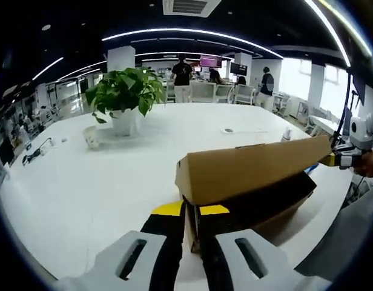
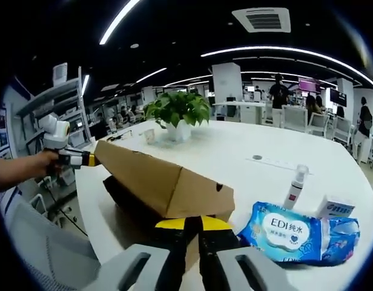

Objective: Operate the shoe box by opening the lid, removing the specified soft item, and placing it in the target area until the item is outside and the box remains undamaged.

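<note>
On a white round desk [image 1: 83,182], we clamp both ends of a brown cardboard shoe box [image 1: 247,182], lid [image 1: 253,167] raised. Our left hand-held gripper [image 1: 191,212] pinches the near end, jaws nearly together; our right hand-held gripper [image 2: 194,225] does likewise. Just right of it lies a blue plastic wet-wipes pack [image 2: 295,233]. A leafy potted plant [image 1: 125,97] stands well beyond.

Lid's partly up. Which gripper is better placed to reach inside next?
Probably left: the box's dark opening gapes just beside the left gripper, while the right gripper sits at the lid end and can hold it up.
</note>
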`<state>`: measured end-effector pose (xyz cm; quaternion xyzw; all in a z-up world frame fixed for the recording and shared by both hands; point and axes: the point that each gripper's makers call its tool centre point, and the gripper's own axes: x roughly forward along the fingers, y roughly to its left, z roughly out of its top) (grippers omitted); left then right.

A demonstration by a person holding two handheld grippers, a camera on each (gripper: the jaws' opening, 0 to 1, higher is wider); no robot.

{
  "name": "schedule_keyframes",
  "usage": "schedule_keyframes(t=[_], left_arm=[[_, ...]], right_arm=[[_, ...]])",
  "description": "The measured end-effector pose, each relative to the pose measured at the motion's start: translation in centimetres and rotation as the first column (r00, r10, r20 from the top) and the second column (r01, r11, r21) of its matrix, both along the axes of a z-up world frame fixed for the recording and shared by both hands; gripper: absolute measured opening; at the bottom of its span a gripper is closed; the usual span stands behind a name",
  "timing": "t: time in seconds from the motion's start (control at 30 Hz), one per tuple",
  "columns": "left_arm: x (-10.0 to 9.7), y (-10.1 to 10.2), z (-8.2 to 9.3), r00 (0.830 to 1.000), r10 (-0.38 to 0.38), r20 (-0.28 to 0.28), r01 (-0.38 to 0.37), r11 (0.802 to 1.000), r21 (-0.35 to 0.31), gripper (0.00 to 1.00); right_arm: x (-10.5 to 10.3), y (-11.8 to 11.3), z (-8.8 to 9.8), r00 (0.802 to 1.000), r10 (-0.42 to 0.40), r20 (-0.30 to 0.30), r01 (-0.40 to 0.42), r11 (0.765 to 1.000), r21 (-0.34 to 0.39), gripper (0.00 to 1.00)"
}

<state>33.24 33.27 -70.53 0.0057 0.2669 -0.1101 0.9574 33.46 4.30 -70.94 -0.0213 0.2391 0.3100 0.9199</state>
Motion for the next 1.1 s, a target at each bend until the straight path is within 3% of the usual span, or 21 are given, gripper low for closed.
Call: schedule_keyframes(t=[0.4, 0.6, 1.1], left_arm=[[-0.9, 0.1, -1.1, 0.999, -0.035, -0.031, 0.036, 0.999, 0.027, 0.07], [-1.1, -0.2, -1.0, 0.998, -0.069, -0.014, 0.070, 0.996, 0.048, 0.07], [-1.9, -0.7, -2.8, 0.989, -0.130, -0.072, 0.137, 0.985, 0.106, 0.17]], right_arm=[[-1.2, 0.5, -0.8, 0.996, 0.090, 0.022, -0.089, 0.994, -0.059, 0.03], [-1.7, 0.8, -0.9, 0.993, 0.117, 0.027, -0.116, 0.992, -0.051, 0.06], [-2.6, 1.3, -2.6, 0.986, 0.162, -0.023, -0.164, 0.983, -0.081, 0.16]])
